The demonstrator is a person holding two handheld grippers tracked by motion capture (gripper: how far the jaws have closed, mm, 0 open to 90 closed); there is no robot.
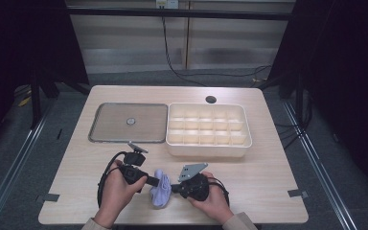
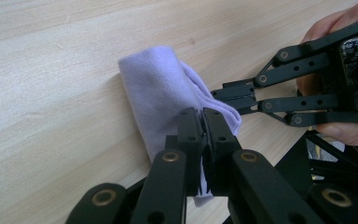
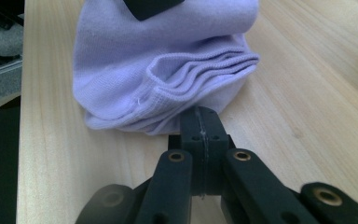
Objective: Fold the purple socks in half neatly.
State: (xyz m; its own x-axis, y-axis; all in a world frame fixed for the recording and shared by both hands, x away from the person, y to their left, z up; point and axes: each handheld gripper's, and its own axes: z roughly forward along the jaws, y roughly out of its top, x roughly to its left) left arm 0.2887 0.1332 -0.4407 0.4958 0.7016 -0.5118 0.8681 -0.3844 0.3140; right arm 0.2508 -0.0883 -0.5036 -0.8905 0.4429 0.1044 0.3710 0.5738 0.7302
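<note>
A folded lavender cloth (image 1: 161, 190) (image 2: 161, 88) (image 3: 168, 56) lies on the wooden table near its front edge, between the two hand-held grippers. My left gripper (image 1: 156, 182) (image 2: 203, 113) comes in from the left and is shut on the cloth, with fabric showing between its jaws. From the right, my right gripper (image 1: 173, 187) (image 3: 203, 111) (image 2: 217, 93) has its jaws pressed together at the cloth's layered edge, apparently pinching a thin bit of it. A hand holds each gripper.
A white box with several compartments (image 1: 208, 152) stands behind the grippers at centre right. Left of it lies a flat metal tray (image 1: 105, 120) with a small round piece (image 1: 130, 121) in its middle. A cable hole (image 1: 211, 99) sits near the far edge.
</note>
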